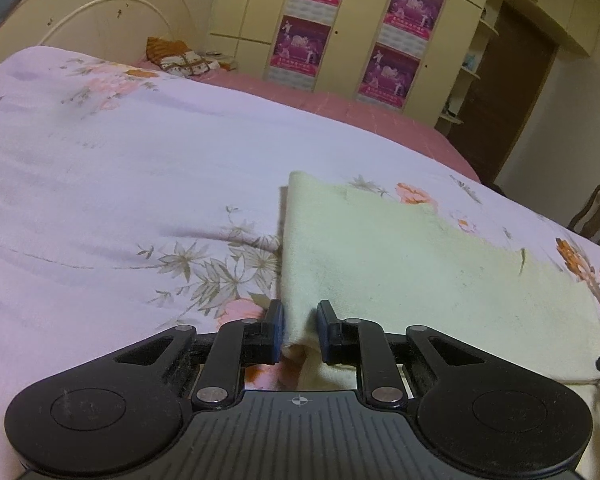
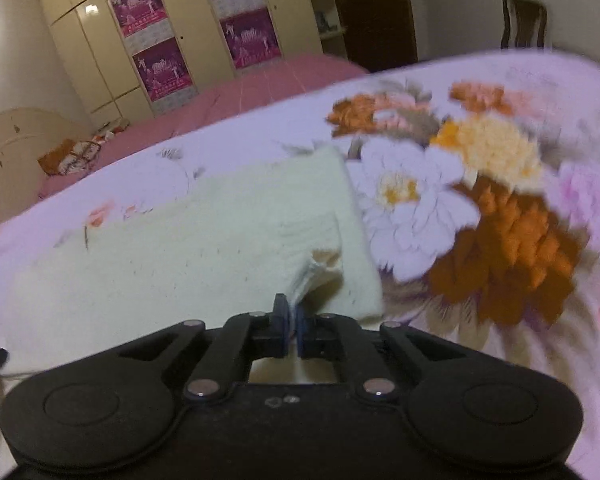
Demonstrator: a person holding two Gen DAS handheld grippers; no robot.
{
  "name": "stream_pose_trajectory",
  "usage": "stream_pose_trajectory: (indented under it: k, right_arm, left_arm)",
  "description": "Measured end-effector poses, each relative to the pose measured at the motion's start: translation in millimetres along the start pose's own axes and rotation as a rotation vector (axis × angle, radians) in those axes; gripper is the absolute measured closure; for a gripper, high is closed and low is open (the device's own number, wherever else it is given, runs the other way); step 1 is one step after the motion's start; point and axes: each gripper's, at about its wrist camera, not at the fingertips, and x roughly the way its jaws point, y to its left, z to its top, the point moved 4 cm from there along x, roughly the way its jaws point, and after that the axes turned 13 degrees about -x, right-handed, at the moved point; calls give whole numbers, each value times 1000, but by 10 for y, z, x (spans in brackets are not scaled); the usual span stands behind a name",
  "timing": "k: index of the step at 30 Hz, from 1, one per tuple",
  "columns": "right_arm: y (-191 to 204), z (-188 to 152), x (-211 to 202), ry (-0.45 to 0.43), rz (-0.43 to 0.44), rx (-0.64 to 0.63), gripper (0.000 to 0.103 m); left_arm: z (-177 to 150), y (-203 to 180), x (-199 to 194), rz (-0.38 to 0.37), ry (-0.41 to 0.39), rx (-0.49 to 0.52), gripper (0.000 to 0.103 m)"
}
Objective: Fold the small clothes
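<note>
A pale yellow cloth (image 1: 400, 272) lies folded on the floral bed cover (image 1: 100, 180). My left gripper (image 1: 299, 322) sits at the cloth's near left corner, its jaws a little apart with the cloth's edge between them. In the right wrist view the same cloth (image 2: 188, 252) stretches to the left. My right gripper (image 2: 294, 316) is shut on its near right corner, and the pinched edge is lifted and bunched above the lower layer.
The pink-lilac cover with large orange and white flowers (image 2: 480, 208) spreads over the bed. A cream headboard (image 1: 100, 20) and an orange patterned cloth (image 1: 180, 58) are at the far end. A wardrobe with purple posters (image 1: 340, 28) and a dark chair (image 2: 524, 20) stand beyond.
</note>
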Motion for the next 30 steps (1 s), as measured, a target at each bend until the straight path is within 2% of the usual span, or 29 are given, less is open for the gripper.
stream_pose_trajectory:
  k: [2,3,5,7,9,12,15,18,20,22,24,28,30]
  right_arm:
    - [-67,-4,-31,-4,-45,6,93]
    - [-113,1,-58,-10,-51,26,84]
    - [-169,54,-102,-36,-51,50,80]
    - [-155,149,-117,-66,-51,30,78]
    - [-98,245,-119,-96,-40,-6,78]
    - [26,331,-11,-91,11,-63,77]
    - [174,376,158,-59,61,-111,77]
    - [291,382,284,-26,82,-144,78]
    - [291,366,363,-8,67,-169,78]
    - [242,325,426,0,30,-212,78]
    - [165,318,439,-12,12,-217,81]
    - [152,346,392,2,14,-194,81]
    - [202,345,280,-17,53,-190,75]
  left_arm:
    - [49,-11,-33,-12,11,-4,85]
    - [79,-19,-36,-8,12,-9,85]
    - [166,-3,-7,4,21,-57,83]
    - [254,6,50,10,28,-106,55]
    - [349,-73,68,10,-14,-87,48]
    - [432,-272,126,-33,-39,-27,48]
    - [460,-479,332,-78,-8,22,48]
    - [462,-535,582,-63,29,61,48]
    - [462,-492,709,-41,41,80,48]
    - [470,-470,718,-32,20,107,48]
    - [484,-460,701,-31,22,92,48]
    - [473,-537,572,-19,32,77,48]
    - [390,-578,432,-45,38,92,48]
